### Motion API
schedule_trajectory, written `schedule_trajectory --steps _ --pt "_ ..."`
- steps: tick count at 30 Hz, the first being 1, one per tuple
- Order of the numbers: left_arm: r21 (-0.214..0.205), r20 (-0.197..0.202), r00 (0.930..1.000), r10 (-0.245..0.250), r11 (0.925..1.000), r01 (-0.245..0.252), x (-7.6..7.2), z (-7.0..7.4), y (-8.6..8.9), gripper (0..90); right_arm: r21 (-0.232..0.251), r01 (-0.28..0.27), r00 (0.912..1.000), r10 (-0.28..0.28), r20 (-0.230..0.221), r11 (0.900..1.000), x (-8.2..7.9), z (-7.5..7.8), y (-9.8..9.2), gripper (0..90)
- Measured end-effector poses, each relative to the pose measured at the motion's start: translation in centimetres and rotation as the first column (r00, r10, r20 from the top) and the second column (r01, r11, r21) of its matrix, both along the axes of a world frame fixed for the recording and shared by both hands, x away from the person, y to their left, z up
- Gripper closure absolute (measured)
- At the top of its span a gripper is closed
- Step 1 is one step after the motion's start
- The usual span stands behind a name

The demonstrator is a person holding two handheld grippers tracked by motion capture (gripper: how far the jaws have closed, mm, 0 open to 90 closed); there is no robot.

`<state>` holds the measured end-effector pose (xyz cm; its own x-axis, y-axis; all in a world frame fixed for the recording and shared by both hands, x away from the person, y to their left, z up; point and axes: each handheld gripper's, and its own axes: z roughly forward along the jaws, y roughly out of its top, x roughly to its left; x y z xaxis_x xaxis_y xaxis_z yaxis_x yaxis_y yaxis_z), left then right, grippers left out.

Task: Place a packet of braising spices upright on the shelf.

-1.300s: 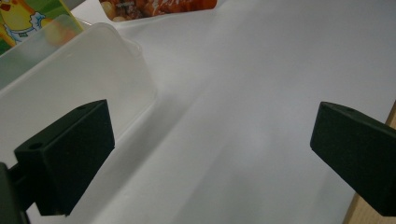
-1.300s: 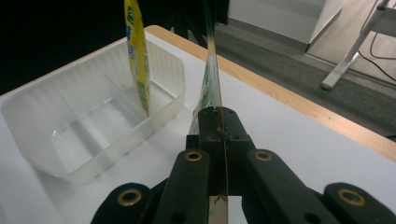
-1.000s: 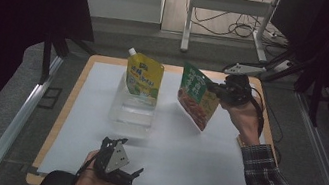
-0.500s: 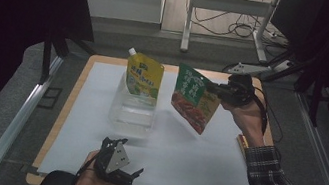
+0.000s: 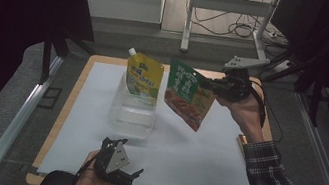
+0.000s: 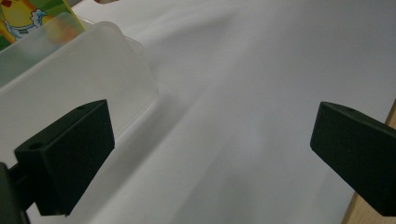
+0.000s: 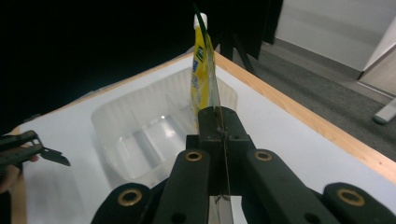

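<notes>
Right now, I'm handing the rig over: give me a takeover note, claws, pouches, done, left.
Right claw: shut on the green pouch, held in the air right of the clear container.
Left claw: open, empty, low at the near table edge.
Yellow pouch: upright in the container's far end.
Done: yellow pouch is in; green pouch is lifted off the table.
Left: probably bring the green pouch over the container, lower it in beside the yellow one, release.

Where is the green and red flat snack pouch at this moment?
In the high view the green and red flat snack pouch hangs in the right claw, above the white mat, just right of the clear plastic bin holding the yellow spouted pouch.
</notes>
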<state>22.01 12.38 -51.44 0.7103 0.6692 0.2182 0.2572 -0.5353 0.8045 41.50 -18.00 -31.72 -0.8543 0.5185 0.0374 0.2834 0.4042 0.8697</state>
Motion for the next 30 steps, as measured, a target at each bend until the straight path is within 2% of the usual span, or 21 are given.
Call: schedule_trajectory --steps 6,19,30 --pt "0.0 0.004 1.0 -0.002 1.0 0.002 0.0 0.0 0.0 0.0 0.021 -0.04 0.9992 0.04 -0.007 0.999 0.0 0.8 0.7 89.2" --pt "0.002 0.002 1.0 -0.003 1.0 0.003 0.0 0.0 0.0 0.0 0.033 -0.094 0.9954 0.095 -0.014 0.995 0.7 1.2 3.0 89.2" --pt "0.01 0.006 0.9999 -0.011 0.9999 0.011 0.0 0.1 0.1 0.0 0.027 -0.147 0.9887 0.148 -0.025 0.9888 1.9 1.1 6.8 89.2"
